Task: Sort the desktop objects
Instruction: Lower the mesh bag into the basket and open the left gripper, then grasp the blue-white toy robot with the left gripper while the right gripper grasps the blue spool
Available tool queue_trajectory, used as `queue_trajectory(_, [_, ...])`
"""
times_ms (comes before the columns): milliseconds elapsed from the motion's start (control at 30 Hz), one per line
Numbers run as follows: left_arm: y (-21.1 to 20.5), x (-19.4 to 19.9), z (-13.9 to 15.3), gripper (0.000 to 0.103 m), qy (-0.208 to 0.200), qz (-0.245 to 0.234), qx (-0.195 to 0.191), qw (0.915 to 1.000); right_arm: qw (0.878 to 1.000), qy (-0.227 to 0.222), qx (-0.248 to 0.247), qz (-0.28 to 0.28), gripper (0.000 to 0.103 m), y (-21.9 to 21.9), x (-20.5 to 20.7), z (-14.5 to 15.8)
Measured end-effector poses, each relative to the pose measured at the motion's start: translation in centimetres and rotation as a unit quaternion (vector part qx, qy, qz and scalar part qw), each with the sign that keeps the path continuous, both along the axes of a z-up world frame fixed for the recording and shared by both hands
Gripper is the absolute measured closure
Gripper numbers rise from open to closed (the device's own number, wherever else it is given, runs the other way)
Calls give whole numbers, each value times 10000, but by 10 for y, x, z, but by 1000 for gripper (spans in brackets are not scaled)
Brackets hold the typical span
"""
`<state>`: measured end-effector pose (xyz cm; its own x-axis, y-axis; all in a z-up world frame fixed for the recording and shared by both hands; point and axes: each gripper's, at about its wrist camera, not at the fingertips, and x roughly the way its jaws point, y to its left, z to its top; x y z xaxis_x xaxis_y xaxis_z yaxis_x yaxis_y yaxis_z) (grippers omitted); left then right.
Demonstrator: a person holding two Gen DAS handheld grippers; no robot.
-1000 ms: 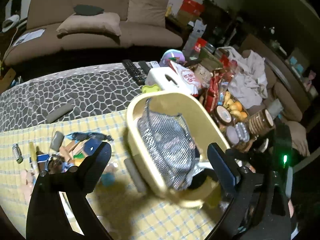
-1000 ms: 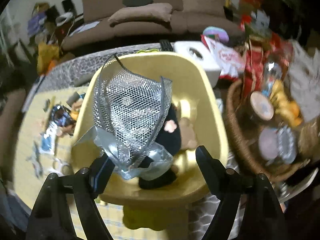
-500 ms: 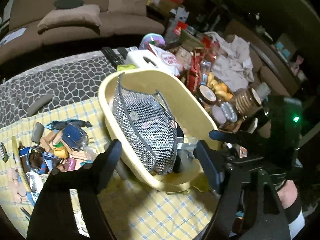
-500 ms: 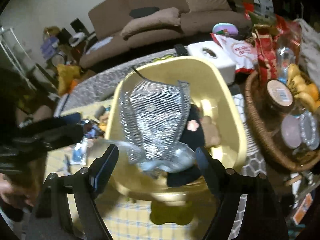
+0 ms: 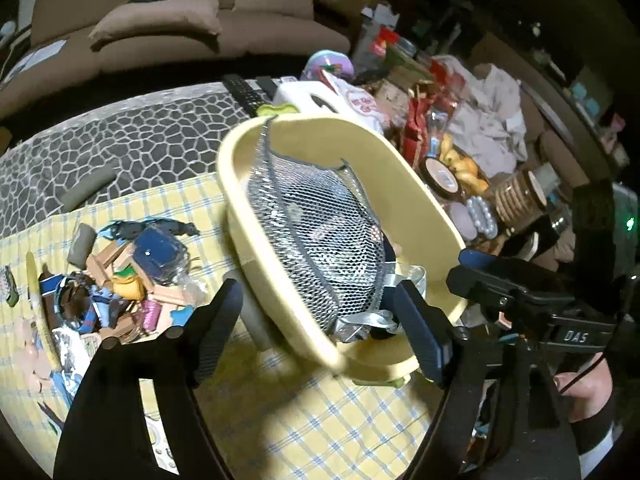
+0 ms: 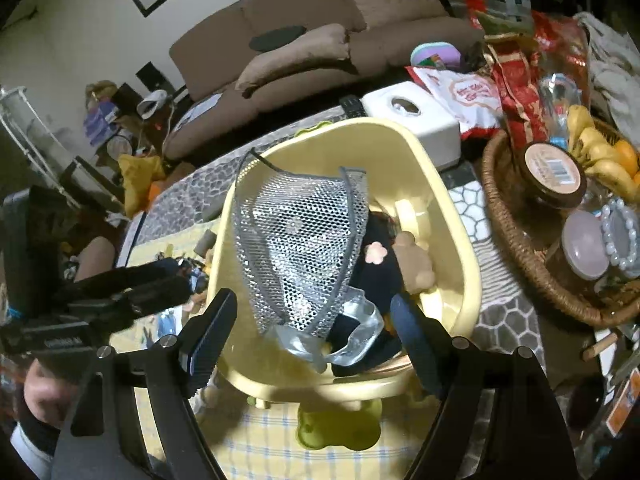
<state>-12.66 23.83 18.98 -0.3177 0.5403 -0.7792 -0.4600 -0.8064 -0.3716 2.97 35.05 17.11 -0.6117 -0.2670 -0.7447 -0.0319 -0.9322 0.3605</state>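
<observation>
Two grippers over one yellow tub

Left wrist view: the left gripper [image 5: 320, 312], tilted down, has its jaws opening around the near rim of the yellow tub [image 5: 280, 292], gripping nothing; the mesh bag [image 5: 320, 232] inside hides what lies beneath. Right wrist view: the right gripper [image 6: 316, 320] is spread wide, empty, above the tub; one dark soft toy [image 6: 380, 256] is half covered by the bag.

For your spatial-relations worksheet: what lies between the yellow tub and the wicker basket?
In the right wrist view, only patterned grey tablecloth lies between the yellow tub and the wicker basket.
</observation>
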Motion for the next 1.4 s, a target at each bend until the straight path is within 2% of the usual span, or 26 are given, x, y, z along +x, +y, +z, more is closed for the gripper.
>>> queue_trajectory(233, [-46,12,21,14,197,186,-18,9996,9995,102,253,144,18,-25,5,14])
queue_trajectory(467, [-119,35,30,0,315,665,-206,9971,9983,174,330,441,9,-71,8,25])
queue_trajectory(533, [-144,41,31,0,283,845,-173,9959,9978,192,374,518,0,-84,9,27])
queue_trajectory(633, [-174,50,33,0,274,1036,-146,9941,9971,240,416,590,0,-103,13,31])
queue_trajectory(900, [-243,80,34,0,390,1499,-373,9872,9949,181,646,748,0,-148,22,24])
queue_trajectory(1100, [-281,95,17,0,280,1793,-505,9821,9935,127,690,901,0,-177,27,10])
queue_trajectory(1400, [-302,106,-54,0,-65,2045,-627,9768,9881,43,1062,1116,0,-217,22,-26])
